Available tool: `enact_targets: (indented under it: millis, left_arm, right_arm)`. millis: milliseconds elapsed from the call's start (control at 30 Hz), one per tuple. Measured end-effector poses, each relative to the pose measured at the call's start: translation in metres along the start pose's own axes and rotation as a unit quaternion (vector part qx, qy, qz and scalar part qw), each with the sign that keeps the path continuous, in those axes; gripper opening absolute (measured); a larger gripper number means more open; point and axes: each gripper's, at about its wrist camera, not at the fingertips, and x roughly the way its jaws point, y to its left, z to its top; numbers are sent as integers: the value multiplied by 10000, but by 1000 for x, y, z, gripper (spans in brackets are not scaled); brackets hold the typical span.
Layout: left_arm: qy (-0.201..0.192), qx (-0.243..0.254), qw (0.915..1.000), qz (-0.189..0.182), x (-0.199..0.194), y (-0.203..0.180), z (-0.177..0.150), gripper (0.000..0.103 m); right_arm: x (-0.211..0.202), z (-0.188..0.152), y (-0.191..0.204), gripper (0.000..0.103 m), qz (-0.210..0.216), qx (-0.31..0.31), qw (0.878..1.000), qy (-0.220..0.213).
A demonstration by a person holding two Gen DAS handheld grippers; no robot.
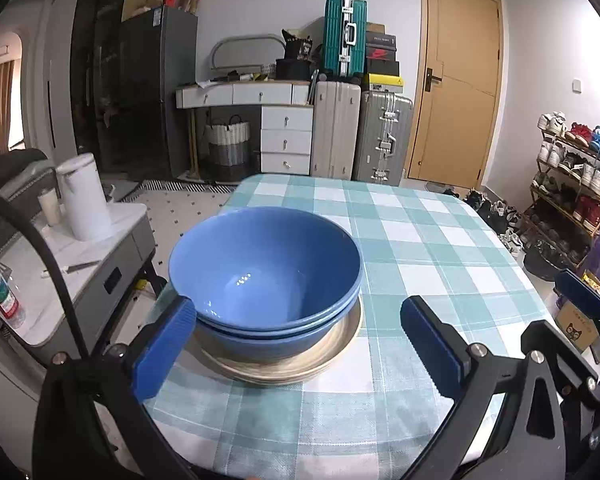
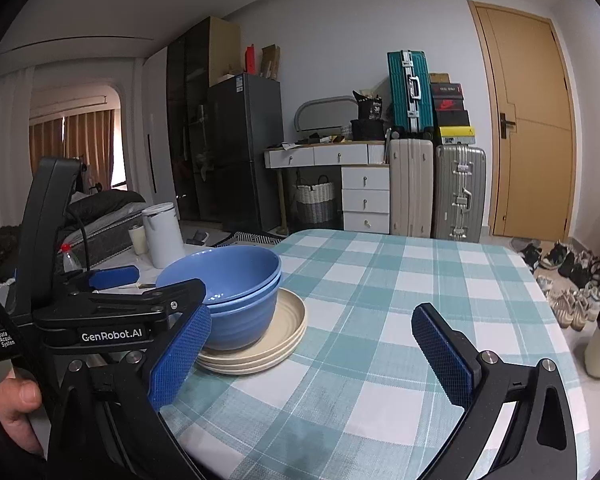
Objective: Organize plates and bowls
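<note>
Blue bowls, two nested on stacked beige plates at the checked table edge, look rigid, smooth and breakable, best gripped at the rim by the left gripper or right gripper, both seen spread wide and empty.

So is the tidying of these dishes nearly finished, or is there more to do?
It looks nearly finished. Two blue bowls sit nested, one inside the other, on a stack of beige plates on the checked tablecloth. Nothing is in hand: the left gripper and right gripper are both open and empty. No other loose dishes show on the cloth, so probably nothing is left.
</note>
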Motion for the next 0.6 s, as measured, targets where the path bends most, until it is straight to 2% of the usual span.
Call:
enact_targets:
  millis: [133,267,400,467,600]
  left_arm:
    - [59,-205,9998,-41,4,9,4,103]
    - [-223,-505,9984,107,1,22,5,103]
    - [-451,-688,9966,-63,-3,31,-1,103]
    - [-520,-683,9963,-99,-6,30,-2,103]
    - [-423,-478,9979,98,-2,24,-2,103]
  right_arm:
    - [-1,0,-5,102,5,134,9999,-25]
    - [-3,0,-7,102,17,199,9998,-25]
    - [-3,0,-7,102,39,197,9998,-33]
    - [-2,0,-6,102,37,194,9998,-17]
    - [-1,0,-6,102,40,194,9998,-17]
